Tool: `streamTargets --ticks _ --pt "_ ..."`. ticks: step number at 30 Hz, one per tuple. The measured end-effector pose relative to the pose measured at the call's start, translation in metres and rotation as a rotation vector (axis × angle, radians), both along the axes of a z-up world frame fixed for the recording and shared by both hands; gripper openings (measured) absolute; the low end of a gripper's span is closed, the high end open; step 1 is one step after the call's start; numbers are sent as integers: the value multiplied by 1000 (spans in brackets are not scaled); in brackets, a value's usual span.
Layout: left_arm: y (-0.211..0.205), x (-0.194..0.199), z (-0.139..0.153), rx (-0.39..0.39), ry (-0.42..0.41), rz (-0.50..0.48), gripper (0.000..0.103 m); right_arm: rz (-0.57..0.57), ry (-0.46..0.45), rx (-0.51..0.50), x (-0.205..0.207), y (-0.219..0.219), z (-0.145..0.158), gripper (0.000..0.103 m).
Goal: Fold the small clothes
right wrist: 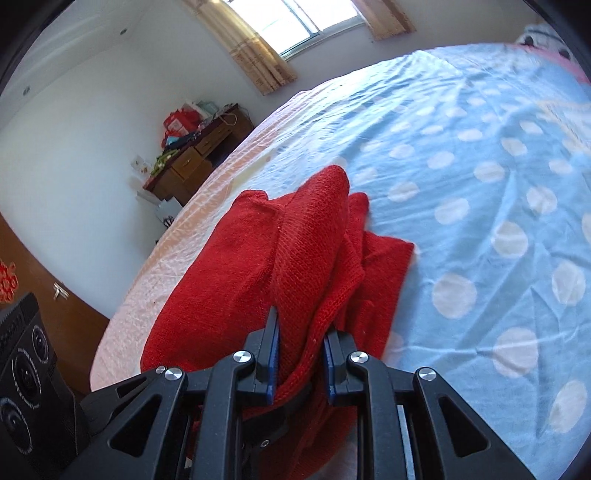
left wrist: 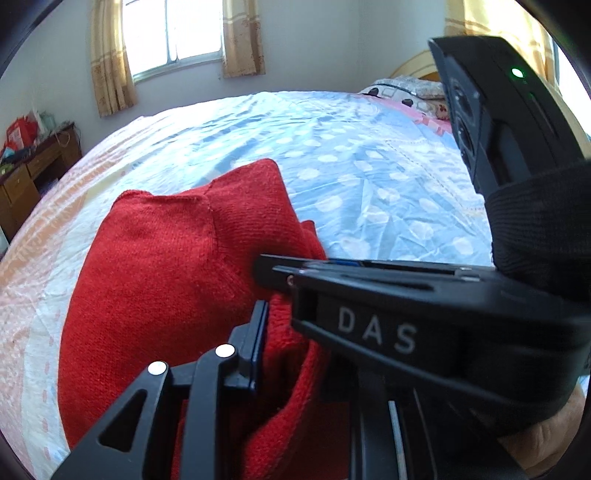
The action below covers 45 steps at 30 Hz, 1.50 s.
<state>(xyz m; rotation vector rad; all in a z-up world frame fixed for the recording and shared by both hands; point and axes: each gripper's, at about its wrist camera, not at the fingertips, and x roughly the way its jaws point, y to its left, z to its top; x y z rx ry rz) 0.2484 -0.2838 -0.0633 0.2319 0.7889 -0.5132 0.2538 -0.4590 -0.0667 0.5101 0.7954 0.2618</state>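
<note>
A red knitted garment (left wrist: 155,266) lies bunched on the bed, partly folded over itself; it also shows in the right wrist view (right wrist: 288,258). My right gripper (right wrist: 301,343) is shut on a thick fold of the red garment near its close edge. In the left wrist view my left gripper (left wrist: 284,317) has red knit between its fingers, but the right gripper's body (left wrist: 388,332), marked DAS, crosses in front and hides its right finger. The left finger (left wrist: 258,332) shows against the knit.
The bed (right wrist: 480,184) has a light blue sheet with white dots and a pink-orange border at the left. A wooden desk (right wrist: 199,155) with clutter stands by the wall beyond the bed. Pillows (left wrist: 406,92) lie at the head. A curtained window (left wrist: 177,33) is behind.
</note>
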Motion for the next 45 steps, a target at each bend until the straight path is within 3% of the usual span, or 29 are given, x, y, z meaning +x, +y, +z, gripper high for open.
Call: streamTargets --ticks 3,5,7,9,10,12,13,15,18,24,28,31,32,33,36,37,40,45 --pt "-4 -6 -4 41 -34 -36 25 -21 5 63 -3 -5 -11 19" --pt "-1 -11 -2 52 -46 -52 32 -37 0 109 -5 -9 -17 19" --pt "12 -20 4 7 -33 -120 43 -56 1 145 -9 -10 -20 18" --pt "31 -34 10 -36 -34 -195 65 -72 3 160 -13 -10 -20 18" --pt "41 -40 12 -43 -47 -215 69 -79 1 168 -16 -10 -20 18" --pt "68 -55 15 -31 -94 -208 89 -94 -8 182 -22 -13 -20 19" --pt "81 -58 16 -35 -105 -198 92 -114 -12 205 -28 -16 -20 23" --pt "102 -57 19 -55 -94 -178 92 -172 1 223 -40 -20 -19 36" --pt "134 -45 25 -97 -55 -111 92 -230 -26 168 -69 -14 -5 36" --pt "168 -12 40 -167 -37 37 92 -199 -127 -6 -120 32 40 36" --pt "157 2 37 -99 -44 94 92 -96 -175 -81 -128 70 58 36" --pt "140 15 25 -6 -30 114 92 -107 -117 -186 -116 84 48 35" --pt "141 16 22 5 -26 114 92 -123 -88 -208 -109 83 42 31" --pt "137 17 17 20 -14 116 92 -141 -58 -215 -105 81 35 8" --pt "143 15 3 32 34 112 96 -177 64 -129 -105 67 -4 6" --pt "147 13 1 26 40 112 98 -188 40 -60 -113 63 -12 5" --pt "159 9 -11 25 42 113 103 -211 30 25 -126 55 -17 4" --pt "172 8 -3 -16 62 104 103 -164 58 -3 -135 59 -10 4"
